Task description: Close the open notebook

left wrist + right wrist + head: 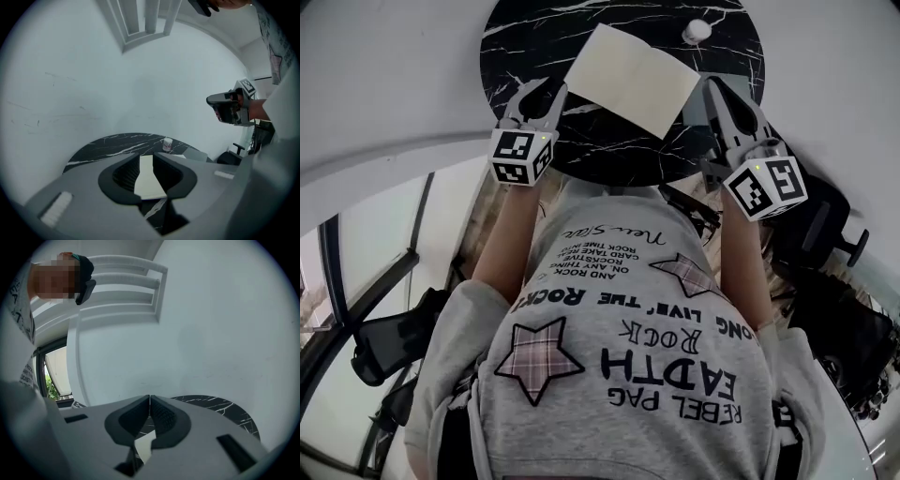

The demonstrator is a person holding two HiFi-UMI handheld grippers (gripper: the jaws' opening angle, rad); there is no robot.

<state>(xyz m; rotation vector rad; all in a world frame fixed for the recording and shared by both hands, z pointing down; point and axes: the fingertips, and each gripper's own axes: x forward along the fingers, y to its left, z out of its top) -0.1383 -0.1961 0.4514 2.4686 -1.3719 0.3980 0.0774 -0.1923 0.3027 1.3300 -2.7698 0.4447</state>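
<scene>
One shirt (628, 375) reads "EARTH ROCK"; open notebook (630, 77) pgs plain.

Notebook (149, 180) mostly hidden behind left gripper (144, 155) fingers (124, 176); small white bottle (167, 144) label unreadable; table (525, 37) far rim cropped

A round black marble table (525, 37) fills the top centre. A small white jar (697, 30) stands on it, upper right

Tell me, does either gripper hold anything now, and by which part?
Nothing is held. The left gripper is open near the notebook; the right gripper is shut and empty.
</scene>
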